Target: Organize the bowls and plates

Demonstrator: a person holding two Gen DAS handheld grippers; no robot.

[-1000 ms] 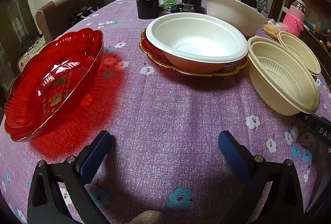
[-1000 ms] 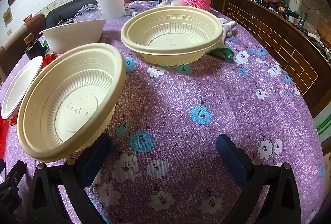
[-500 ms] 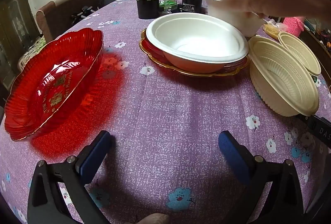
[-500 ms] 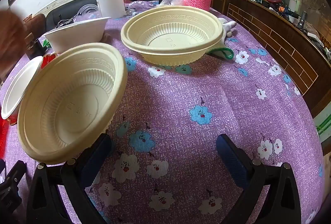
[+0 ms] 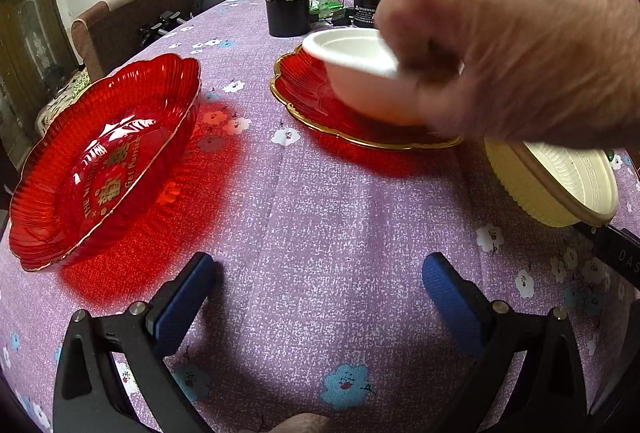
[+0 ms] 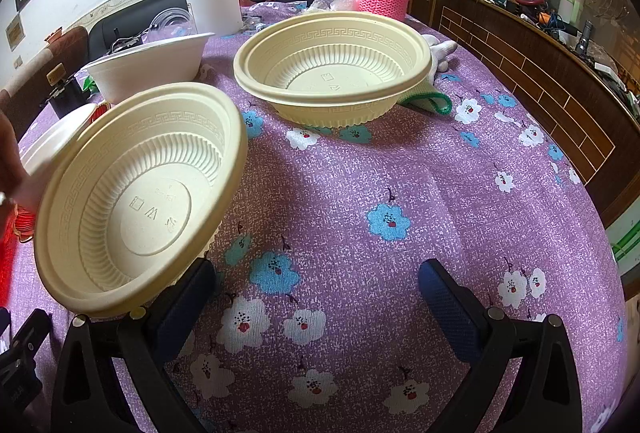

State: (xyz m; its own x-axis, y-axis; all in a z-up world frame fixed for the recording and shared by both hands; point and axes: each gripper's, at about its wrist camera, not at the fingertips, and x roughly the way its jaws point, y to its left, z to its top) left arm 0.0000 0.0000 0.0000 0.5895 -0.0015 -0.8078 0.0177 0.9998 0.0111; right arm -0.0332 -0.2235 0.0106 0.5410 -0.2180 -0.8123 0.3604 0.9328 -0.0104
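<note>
Here, scene: we see a desk [image 5: 320,233] under a purple flowered cloth, set with plates and bowls.
Bare hand: a hand [image 5: 516,45], not one of our grippers, grips the white bowl [image 5: 360,73] by its rim, tilted above the gold-rimmed red plate [image 5: 316,101]; whether the bowl touches the plate we cannot tell.
Left gripper: the left gripper [image 5: 318,293] hovers low over bare cloth, its blue fingers [image 5: 184,301] spread wide and empty.
Right gripper: the right gripper [image 6: 316,293] is likewise released and holds nothing; a tilted cream ribbed bowl [image 6: 136,201] leans just beside its left finger.
Other dishes: a fluted red glass dish [image 5: 104,161] lies to the left; a second cream bowl [image 6: 332,69] and a second white bowl [image 6: 152,65] sit farther back.
Step in hand: we judge the white bowl is being taken off the red plate, to sort bowls from plates.
Next move: likely nesting like with like, which calls for a finger on each side of a thin rim.
</note>
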